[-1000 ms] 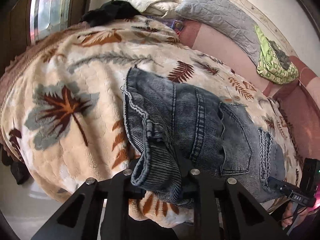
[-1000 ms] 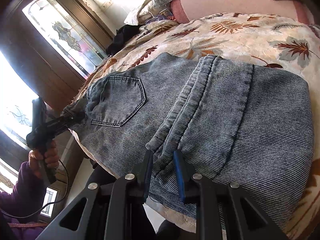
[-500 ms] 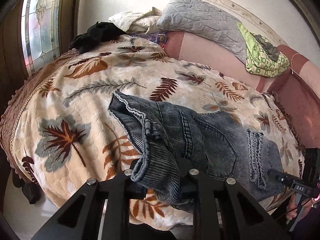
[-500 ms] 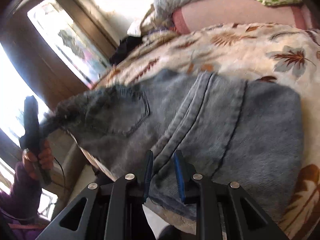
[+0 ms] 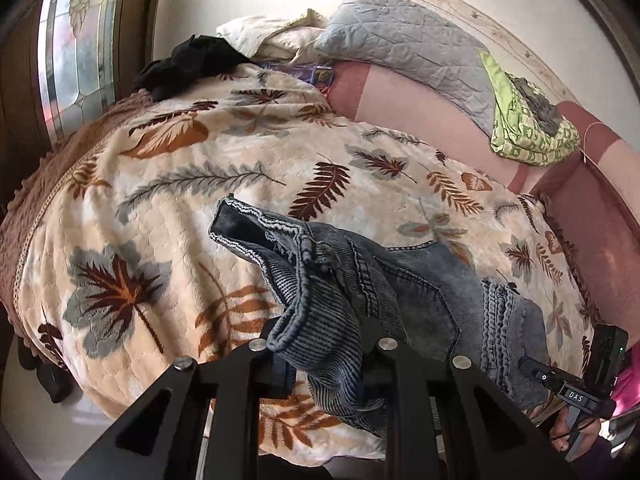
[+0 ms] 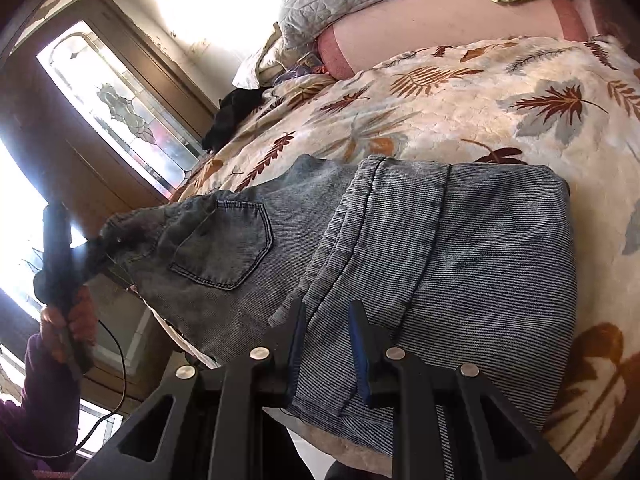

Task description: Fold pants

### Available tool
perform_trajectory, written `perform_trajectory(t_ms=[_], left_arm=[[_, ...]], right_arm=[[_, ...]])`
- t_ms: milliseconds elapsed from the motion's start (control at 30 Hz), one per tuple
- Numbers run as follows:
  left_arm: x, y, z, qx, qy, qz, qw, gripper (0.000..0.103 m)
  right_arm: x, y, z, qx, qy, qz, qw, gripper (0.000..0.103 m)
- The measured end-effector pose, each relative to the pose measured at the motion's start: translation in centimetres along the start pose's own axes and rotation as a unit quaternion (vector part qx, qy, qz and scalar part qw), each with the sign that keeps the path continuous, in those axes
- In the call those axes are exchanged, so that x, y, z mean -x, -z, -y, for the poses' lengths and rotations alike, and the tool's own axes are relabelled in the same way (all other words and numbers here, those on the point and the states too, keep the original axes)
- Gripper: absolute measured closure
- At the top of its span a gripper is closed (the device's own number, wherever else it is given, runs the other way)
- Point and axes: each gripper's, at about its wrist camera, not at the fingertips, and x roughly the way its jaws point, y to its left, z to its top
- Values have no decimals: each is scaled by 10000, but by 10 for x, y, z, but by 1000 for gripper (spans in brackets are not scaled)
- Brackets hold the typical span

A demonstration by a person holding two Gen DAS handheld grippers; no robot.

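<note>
Blue denim pants (image 6: pixel 440 248) lie partly folded on a leaf-print blanket (image 6: pixel 500 92). My left gripper (image 5: pixel 326 356) is shut on the waistband end of the pants (image 5: pixel 320 312) and holds it lifted above the blanket, so the cloth drapes over the fingers. My right gripper (image 6: pixel 326 344) is shut on the folded edge of the pants near the bed's front edge. The back pocket (image 6: pixel 228 248) faces up. The left gripper also shows at the left of the right wrist view (image 6: pixel 60 256), gripping the waistband.
The leaf-print blanket (image 5: pixel 200 184) covers the bed. A grey quilted pillow (image 5: pixel 408 48), a green folded cloth (image 5: pixel 528 128) and a black garment (image 5: pixel 188 64) lie at the far side. A stained-glass door (image 6: pixel 120 108) stands on the left. The bed's near edge drops to the floor.
My left gripper has lifted the waistband end higher and drawn it across the bed, bunching the pants. My right gripper has kept its hold on the folded edge.
</note>
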Motion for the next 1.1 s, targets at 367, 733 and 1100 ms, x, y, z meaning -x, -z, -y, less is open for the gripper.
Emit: perform_trajectory(t_ms=[367,733,1100], left_arm=[[37,-10,83,-1137,142,470,9923,82],[35,7,224,-2430,1066,403,9633,83],[-108,113,351,-2982,1110,-1192,9405,82]], right_arm=[[32,-7,43,-811,351,641,9940,79],[90,-3,109,-2146,364,1522,9641,79],[119,9,149,-2745,507,1929,9407,79]])
